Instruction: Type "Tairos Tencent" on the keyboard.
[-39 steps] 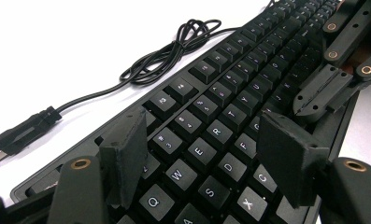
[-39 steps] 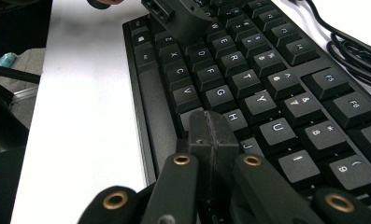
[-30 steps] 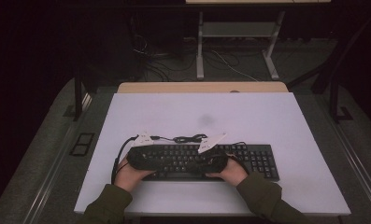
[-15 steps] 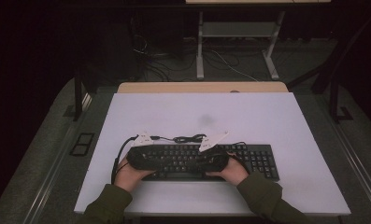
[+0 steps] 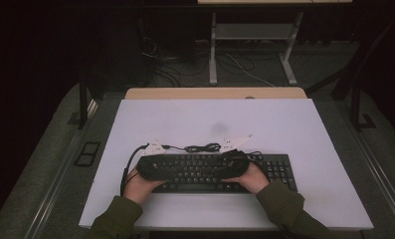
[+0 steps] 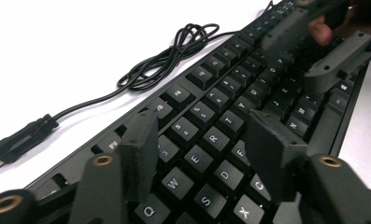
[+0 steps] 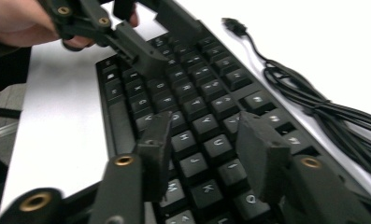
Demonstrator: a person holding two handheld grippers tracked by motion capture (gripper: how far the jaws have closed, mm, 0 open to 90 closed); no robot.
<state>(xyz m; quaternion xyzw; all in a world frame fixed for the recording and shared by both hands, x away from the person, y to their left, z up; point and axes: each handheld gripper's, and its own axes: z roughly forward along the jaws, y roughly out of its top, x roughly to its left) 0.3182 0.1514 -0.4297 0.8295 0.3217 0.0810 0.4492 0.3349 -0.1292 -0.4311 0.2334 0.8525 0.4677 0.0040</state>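
Note:
A black keyboard (image 5: 277, 169) lies near the front of the white table, and both hands rest on it. My left gripper (image 5: 157, 167) lies over its left half. In the left gripper view that gripper (image 6: 204, 135) hovers low above the letter keys (image 6: 213, 137). Its jaws have just been closing and stand apart, with only keys beneath. My right gripper (image 5: 235, 162) lies over the middle keys. Its jaws (image 7: 206, 135) have just been opening and hold nothing. Each gripper view shows the other gripper farther along the keyboard (image 6: 314, 42) (image 7: 127, 37).
The keyboard's black cable (image 5: 202, 148) lies coiled on the table just behind it, ending in a USB plug (image 6: 19, 140). Bare white table (image 5: 235, 114) stretches behind and to both sides. A wooden strip (image 5: 215, 93) borders the far edge.

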